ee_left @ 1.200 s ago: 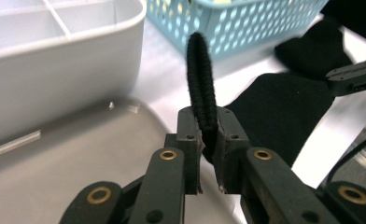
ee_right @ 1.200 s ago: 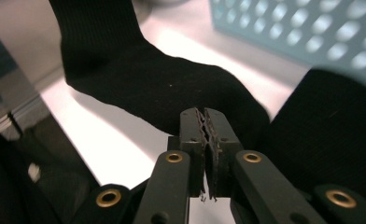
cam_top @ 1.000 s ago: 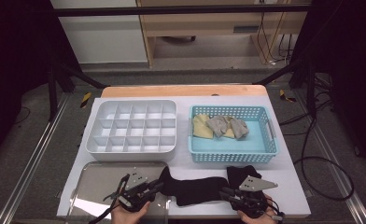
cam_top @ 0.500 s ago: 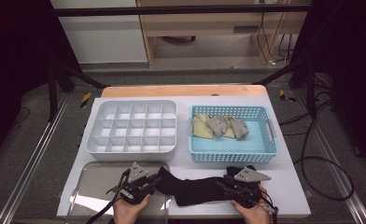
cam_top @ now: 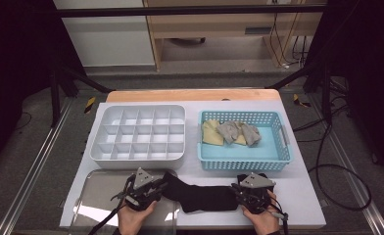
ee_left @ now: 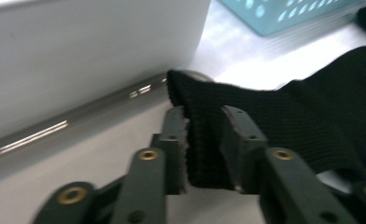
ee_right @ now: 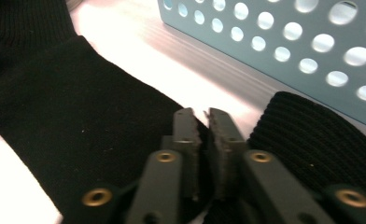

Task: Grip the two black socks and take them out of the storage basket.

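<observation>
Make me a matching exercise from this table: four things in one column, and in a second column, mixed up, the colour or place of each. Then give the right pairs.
Things:
1. sock
2. basket
3. divided tray
4. rolled cloths

Colour or place:
A. white, at the left of the table, its compartments bare
B. black, stretched along the near edge of the table between the two grippers
C. yellow and grey, lying inside the basket
D. light blue with rows of holes in its walls, right of the tray

Right pairs: 1-B, 2-D, 3-A, 4-C
</observation>
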